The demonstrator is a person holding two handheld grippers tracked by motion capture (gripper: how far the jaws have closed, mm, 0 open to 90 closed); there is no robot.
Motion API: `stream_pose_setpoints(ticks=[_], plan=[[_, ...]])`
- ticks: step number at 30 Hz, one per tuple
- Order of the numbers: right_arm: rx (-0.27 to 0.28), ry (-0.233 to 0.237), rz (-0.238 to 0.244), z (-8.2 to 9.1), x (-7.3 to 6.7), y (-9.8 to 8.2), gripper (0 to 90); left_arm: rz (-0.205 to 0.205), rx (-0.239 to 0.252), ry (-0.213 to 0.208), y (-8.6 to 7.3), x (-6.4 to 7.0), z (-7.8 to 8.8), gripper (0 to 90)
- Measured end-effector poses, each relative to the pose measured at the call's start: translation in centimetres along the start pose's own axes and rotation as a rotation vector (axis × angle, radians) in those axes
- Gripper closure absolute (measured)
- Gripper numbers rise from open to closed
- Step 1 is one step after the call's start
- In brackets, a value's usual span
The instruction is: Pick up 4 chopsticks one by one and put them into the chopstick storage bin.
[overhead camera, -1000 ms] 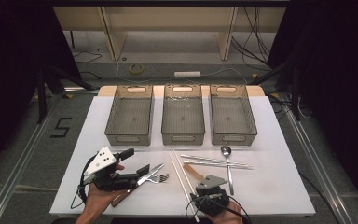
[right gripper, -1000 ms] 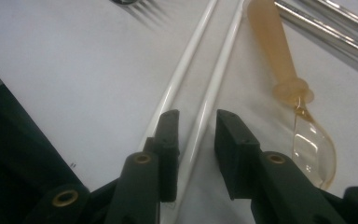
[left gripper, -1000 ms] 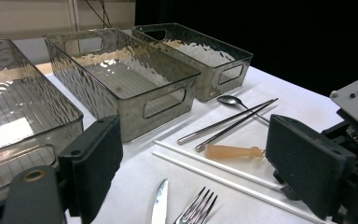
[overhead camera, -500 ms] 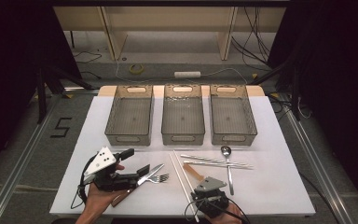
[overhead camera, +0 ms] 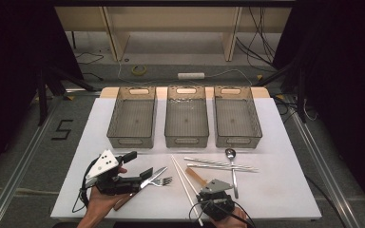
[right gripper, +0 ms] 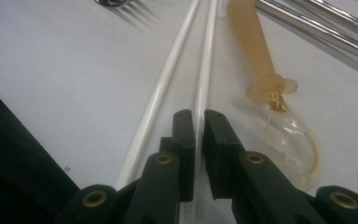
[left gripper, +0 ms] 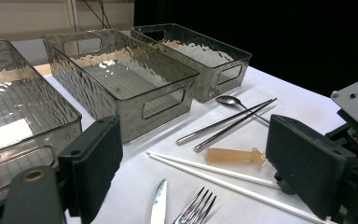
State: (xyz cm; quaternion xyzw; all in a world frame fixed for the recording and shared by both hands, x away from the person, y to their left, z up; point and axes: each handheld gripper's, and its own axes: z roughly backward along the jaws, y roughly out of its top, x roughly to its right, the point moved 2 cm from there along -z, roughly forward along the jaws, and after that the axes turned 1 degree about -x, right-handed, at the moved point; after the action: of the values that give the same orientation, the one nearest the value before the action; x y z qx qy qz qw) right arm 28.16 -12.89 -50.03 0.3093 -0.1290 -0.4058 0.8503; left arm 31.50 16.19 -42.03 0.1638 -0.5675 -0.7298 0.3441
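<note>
Against the earlier high views, both hands sit where they were and the cutlery lies unmoved; the one change is at the right tongs (right gripper: 199, 122), whose jaws have just been closing, with a white chopstick (right gripper: 204, 79) between them. In the right gripper view the two black jaws stand almost together, one on each side of that chopstick near its end, and they seem to pinch it, though the narrow slit makes actual contact hard to confirm. The second white chopstick (right gripper: 154, 100) lies just beside it on the counter (right gripper: 56, 70), outside the jaws. A translucent amber spoon (right gripper: 270, 93) rests close on the other side, its bowl beside the jaw.

In the high view the right tongs (overhead camera: 208, 199) sit at the near edge of the counter over the chopsticks' near ends. The left tongs (left gripper: 196, 163) stand wide apart and released, over the knife (left gripper: 157, 205) and fork (left gripper: 196, 207), touching neither.
</note>
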Motion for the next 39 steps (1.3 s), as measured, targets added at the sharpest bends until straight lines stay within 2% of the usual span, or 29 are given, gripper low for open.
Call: stream_pose_setpoints(ticks=[6, 13, 20, 21, 24, 25, 27, 29, 32, 34, 36, 39], plan=[[0.011, -0.003, 0.003, -0.1, 0.0, -0.2, 82.7, -0.005, 0.000, 0.002, 0.0, 0.1, 0.0, 18.2], [0.016, -0.005, -0.020, 0.0, 0.1, -0.2, 84.3, -0.005, -0.003, 0.000, 0.0, 0.1, -0.1, 18.2], [0.016, -0.007, -0.015, 0.3, 0.4, 0.1, 84.4, -0.005, -0.012, -0.008, 0.0, 0.1, -0.2, 18.4], [0.019, -0.009, 0.001, 0.5, 0.5, 0.2, 84.5, -0.005, -0.020, -0.014, 0.0, 0.1, -0.3, 18.4], [0.020, -0.001, 0.006, 0.7, 0.6, 0.5, 84.5, -0.015, -0.074, -0.050, -0.1, 0.2, -1.1, 18.5], [0.021, 0.002, 0.005, 0.9, 0.7, 0.6, 84.5, -0.033, -0.118, -0.078, -0.2, 0.3, -1.7, 18.8], [0.020, 0.004, 0.016, 1.1, 1.0, 0.9, 84.5, -0.080, -0.185, -0.093, -0.4, 0.6, -2.6, 19.6], [0.020, 0.010, 0.022, 1.4, 1.3, 1.1, 84.5, -0.118, -0.268, -0.133, -0.7, 1.0, -4.0, 20.0], [0.010, 0.017, 0.037, 1.7, 1.5, 1.4, 84.5, -0.165, -0.355, -0.174, -1.0, 1.5, -6.2, 20.7], [0.007, 0.021, 0.044, 1.8, 1.5, 1.6, 84.5, -0.197, -0.382, -0.177, -1.1, 1.8, -7.2, 21.5], [0.004, 0.030, 0.051, 2.0, 1.6, 1.8, 84.5, -0.225, -0.416, -0.209, -1.2, 2.0, -8.3, 23.4], [-0.005, 0.038, 0.067, 2.3, 1.7, 2.1, 84.5, -0.290, -0.460, -0.228, -1.5, 2.4, -9.6, 25.4]])
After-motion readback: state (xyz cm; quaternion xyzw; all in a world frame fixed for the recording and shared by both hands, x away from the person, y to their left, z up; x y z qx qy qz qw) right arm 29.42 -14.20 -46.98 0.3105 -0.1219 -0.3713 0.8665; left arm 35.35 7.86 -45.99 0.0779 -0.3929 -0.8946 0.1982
